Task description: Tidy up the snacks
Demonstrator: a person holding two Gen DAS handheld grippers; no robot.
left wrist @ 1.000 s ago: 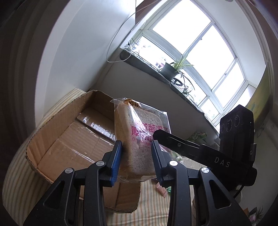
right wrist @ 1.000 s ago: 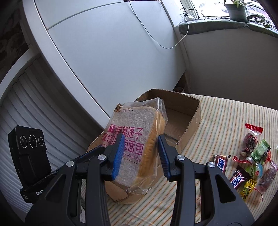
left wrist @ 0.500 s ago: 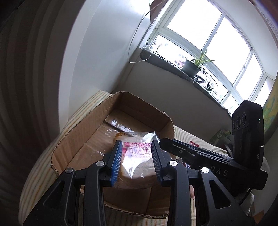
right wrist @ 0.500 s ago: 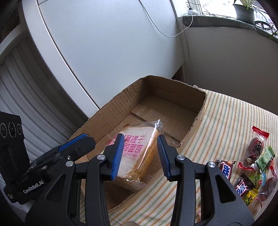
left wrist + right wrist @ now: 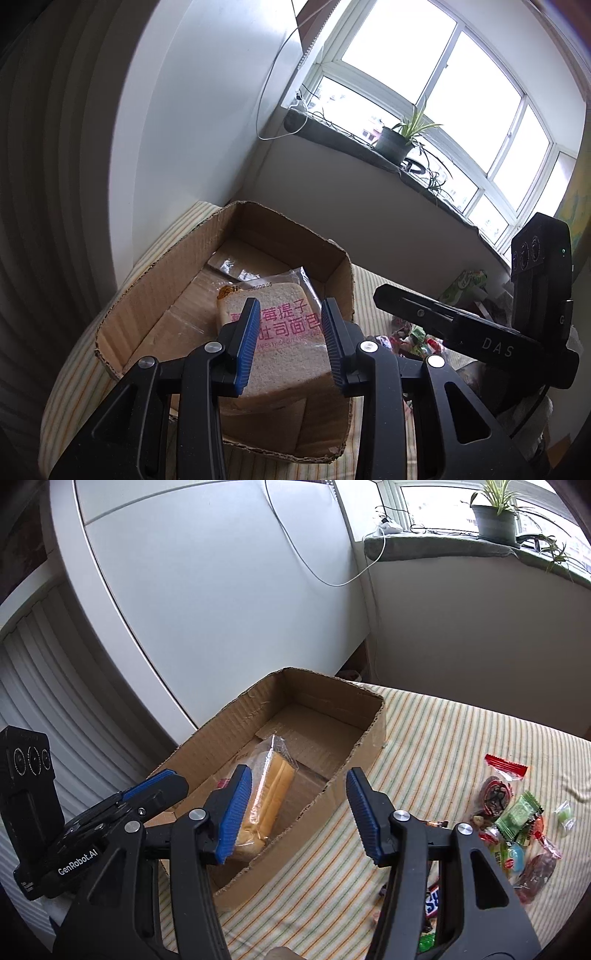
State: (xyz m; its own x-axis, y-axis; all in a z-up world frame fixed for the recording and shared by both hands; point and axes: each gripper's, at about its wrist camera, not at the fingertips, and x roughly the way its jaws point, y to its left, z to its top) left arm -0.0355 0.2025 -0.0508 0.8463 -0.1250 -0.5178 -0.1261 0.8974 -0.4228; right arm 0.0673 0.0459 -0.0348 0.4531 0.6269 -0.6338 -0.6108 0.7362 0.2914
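Now soft bagged bread (image 5: 264,797) in corrugated cardboard box (image 5: 332,698).

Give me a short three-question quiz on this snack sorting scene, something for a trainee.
1. True or false: the bread packet is already inside the cardboard box.
2. Pick one. The right gripper is: A) shut on the bread packet, B) open, C) shut on a candy.
3. Fill in the blank: the loose candies lie outside the cardboard box on a striped ____.

Key: 1 true. 2 B. 3 cloth.
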